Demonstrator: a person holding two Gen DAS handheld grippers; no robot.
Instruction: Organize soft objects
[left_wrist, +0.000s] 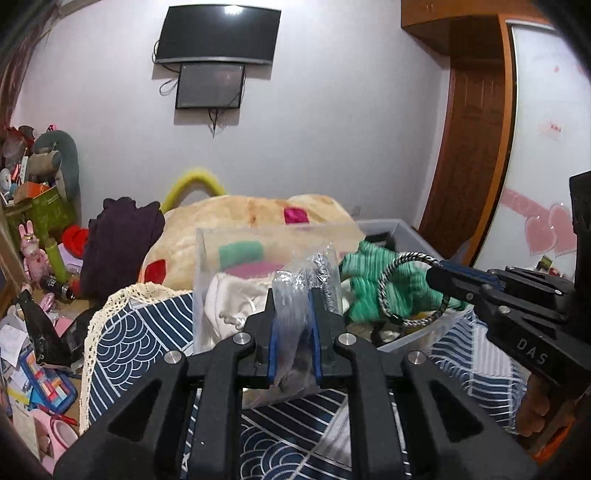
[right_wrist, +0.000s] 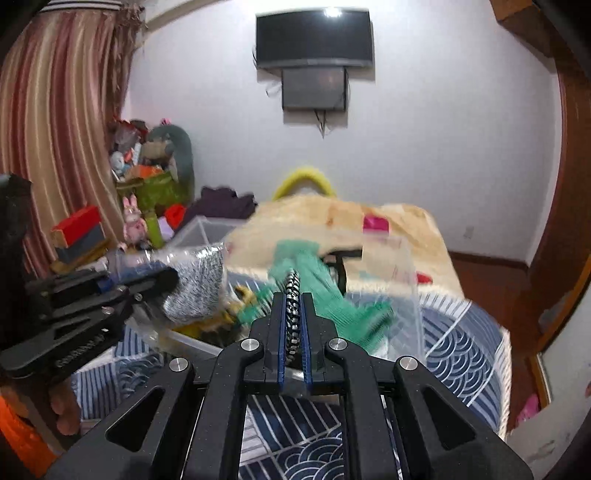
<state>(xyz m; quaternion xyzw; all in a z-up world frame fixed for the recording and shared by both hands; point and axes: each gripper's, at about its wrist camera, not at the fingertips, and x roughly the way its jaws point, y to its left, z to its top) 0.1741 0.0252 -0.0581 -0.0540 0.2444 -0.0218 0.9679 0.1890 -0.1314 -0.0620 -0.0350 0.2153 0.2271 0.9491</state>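
While both tongs hang over the clear bin (left_wrist: 207, 295), each is clamped on something. At about nine o'clock in the left wrist view, toys and papers (left_wrist: 33, 332) lie in a heap, and a dark purple garment (left_wrist: 118, 243) is draped beside a tan cushion (left_wrist: 240, 218). At six o'clock the left gripper (left_wrist: 294, 314) has its blue pads (left_wrist: 275, 343) pressed together on a crinkled clear plastic bag (left_wrist: 295, 295); the right wrist view shows grey speckled fabric (right_wrist: 195, 288) inside that bag. Behind it, in the bin, lie white cloth (left_wrist: 229, 299) and, toward two o'clock, a green knitted piece (left_wrist: 373, 284). At three o'clock the right gripper (left_wrist: 434, 275) reaches in from the side, closed on a black-and-white braided loop (left_wrist: 413, 288) that hangs in front of the green knit. In the right wrist view the same loop stands edge-on between that gripper's shut pads (right_wrist: 282, 332), just above the bin. A blue cloth with a white wave pattern (left_wrist: 147, 332) lies beneath the bin. On the wall at twelve o'clock hang a dark screen (left_wrist: 218, 35) and a smaller one (left_wrist: 210, 86) below it.
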